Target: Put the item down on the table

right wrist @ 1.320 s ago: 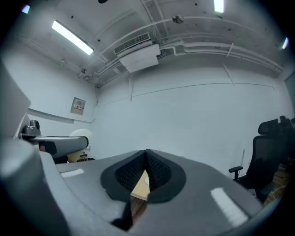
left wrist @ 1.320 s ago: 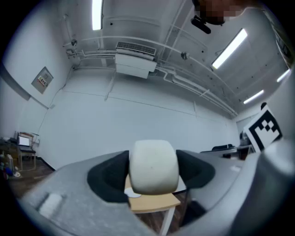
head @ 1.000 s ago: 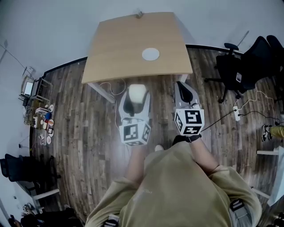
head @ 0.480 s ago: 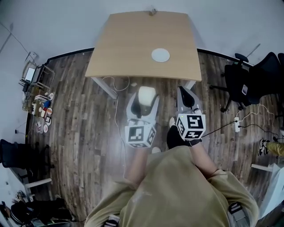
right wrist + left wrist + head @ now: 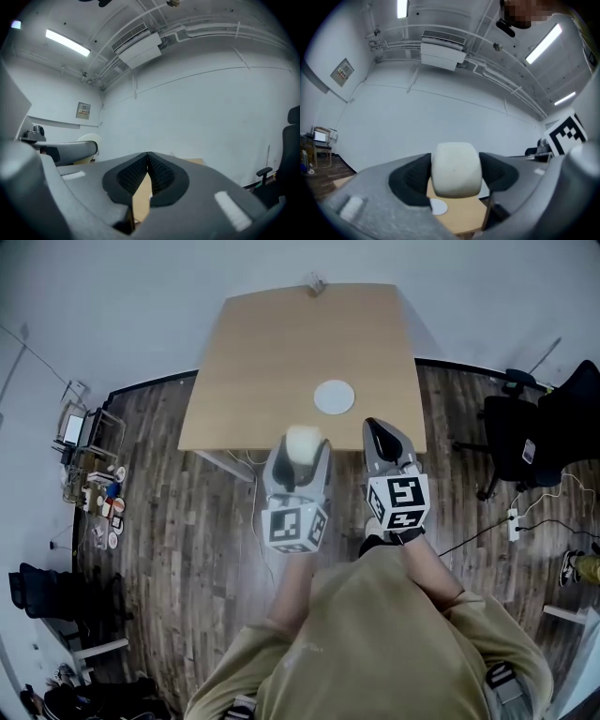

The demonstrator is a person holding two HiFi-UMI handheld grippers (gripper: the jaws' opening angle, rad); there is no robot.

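You've got a black office chair (image 5: 511, 423) off to your right on the dark wood floor (image 5: 178, 521) (small clutter pile (image 5: 98, 498) sits far left).

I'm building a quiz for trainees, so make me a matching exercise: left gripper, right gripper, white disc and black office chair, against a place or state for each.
1. left gripper
2. right gripper
3. white disc
4. black office chair

A. lies on the wooden table
B. jaws together, nothing between them
C. stands on the floor
D. jaws closed on the cream block

Pairs: 1-D, 2-B, 3-A, 4-C.
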